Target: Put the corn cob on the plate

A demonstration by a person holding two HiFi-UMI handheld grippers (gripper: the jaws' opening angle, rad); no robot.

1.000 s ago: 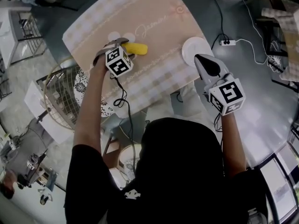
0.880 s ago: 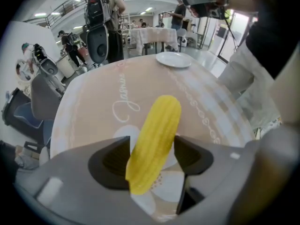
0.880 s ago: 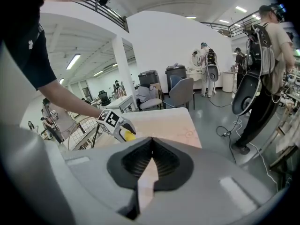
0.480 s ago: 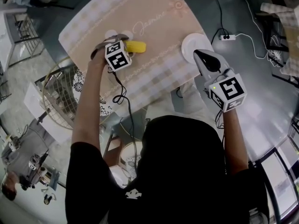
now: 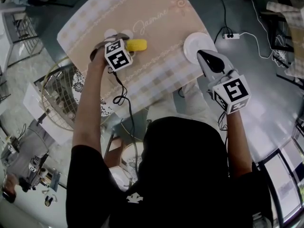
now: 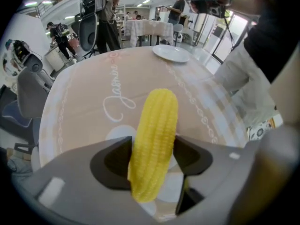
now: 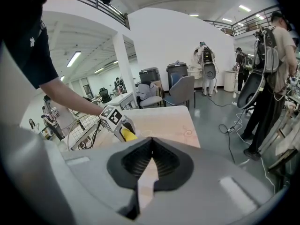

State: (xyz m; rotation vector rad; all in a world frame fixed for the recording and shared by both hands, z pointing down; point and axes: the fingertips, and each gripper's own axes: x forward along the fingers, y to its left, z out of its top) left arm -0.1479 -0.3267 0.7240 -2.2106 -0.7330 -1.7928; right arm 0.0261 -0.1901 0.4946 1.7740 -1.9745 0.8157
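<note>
Closing L gripper (image 6: 152, 149) jaws onto corn cob (image 6: 157, 125), pads meeting both flanks, w/ cob flat on worktop (image 5: 156, 13) well apart from plate (image 5: 192, 44), so grasp nearly set, lift + carry pending; R gripper (image 7: 149, 165) jaws together, empty, near plate.

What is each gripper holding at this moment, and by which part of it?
Left gripper: jaws closing on the corn cob, near one end. Right gripper: shut, empty.

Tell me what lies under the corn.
Tablecloth, with a pale round print showing beside the lower end of the corn. The spot directly beneath is covered by the corn itself.
</note>
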